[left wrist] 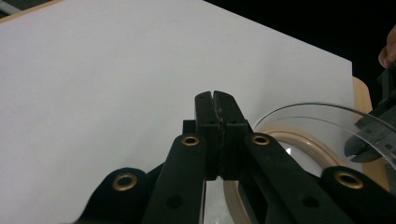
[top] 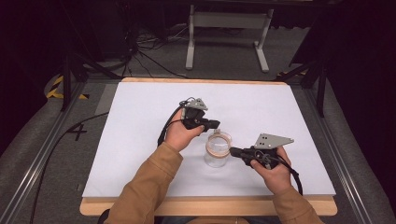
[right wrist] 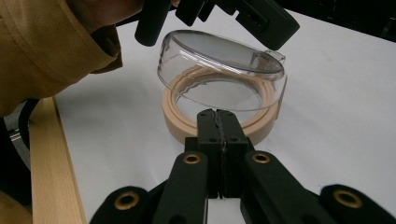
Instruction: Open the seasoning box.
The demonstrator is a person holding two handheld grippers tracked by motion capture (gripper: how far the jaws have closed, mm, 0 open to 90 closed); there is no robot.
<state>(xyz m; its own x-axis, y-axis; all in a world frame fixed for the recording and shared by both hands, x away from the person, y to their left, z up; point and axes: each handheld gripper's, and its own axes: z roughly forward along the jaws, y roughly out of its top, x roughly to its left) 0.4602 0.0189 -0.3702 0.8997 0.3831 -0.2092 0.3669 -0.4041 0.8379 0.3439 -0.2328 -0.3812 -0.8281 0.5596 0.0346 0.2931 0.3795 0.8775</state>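
The clear jar [top: 217, 150] with the beige rim ring stands mid-table on the white mat [top: 140, 140], flanked by both grippers. Left gripper [top: 215, 124] pinched closed, apparently empty; right gripper [top: 233, 150] closed too, tips at the ring.

Your left gripper [left wrist: 215, 100], jaws pressed together, over the white table.

You look along two black jaws that rise from the bottom edge and meet at the tips with no gap and nothing between them; brass rivets dot their linkage arms. The white tabletop [left wrist: 102, 70] slopes away behind them to a far edge against darkness. Just right of your jaws sits a clear round container [left wrist: 322, 114] with a beige ring [left wrist: 299, 137] inside its rim. The other gripper [left wrist: 373, 135] shows dark through the clear wall at the right edge, a fingertip [left wrist: 388, 51] above it. A wooden table edge [left wrist: 363, 95] peeks out beyond the container.
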